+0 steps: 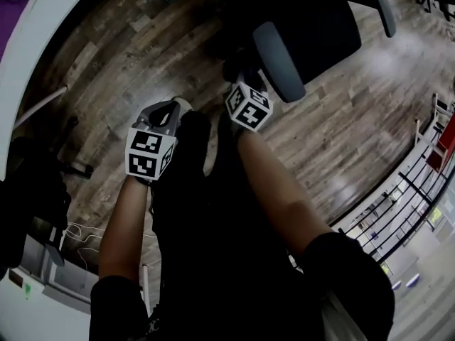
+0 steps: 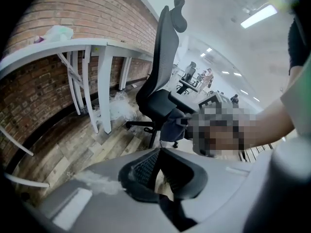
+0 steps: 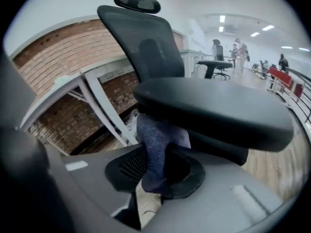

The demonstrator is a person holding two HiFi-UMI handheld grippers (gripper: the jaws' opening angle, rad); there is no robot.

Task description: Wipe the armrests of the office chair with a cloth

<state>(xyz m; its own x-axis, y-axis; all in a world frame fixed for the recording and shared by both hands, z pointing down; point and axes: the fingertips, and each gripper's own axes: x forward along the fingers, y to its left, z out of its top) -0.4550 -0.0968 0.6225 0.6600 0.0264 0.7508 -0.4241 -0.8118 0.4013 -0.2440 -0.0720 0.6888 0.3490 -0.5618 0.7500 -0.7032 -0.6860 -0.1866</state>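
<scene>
Your right gripper (image 3: pixel 155 171) pinches the cloth (image 3: pixel 158 140). The blue-grey fabric is clamped between the jaws and rises to the armrest (image 3: pixel 214 108), where its top meets the underside of the pad's near end. From your head, this gripper sits at the near tip of the chair's (image 2: pixel 158 76) left armrest, with the black seat beyond it and the other armrest farther right.

Your left gripper (image 2: pixel 158 171) hangs to the left and a little nearer, over the wood floor (image 1: pixel 341 133), apart from the chair. Its jaws stand slightly spread with nothing between them, and only floor shows through the gap. It points toward the chair and the cloth. A white desk (image 2: pixel 73 45) stands at far left against a brick wall (image 2: pixel 43 13).
</scene>
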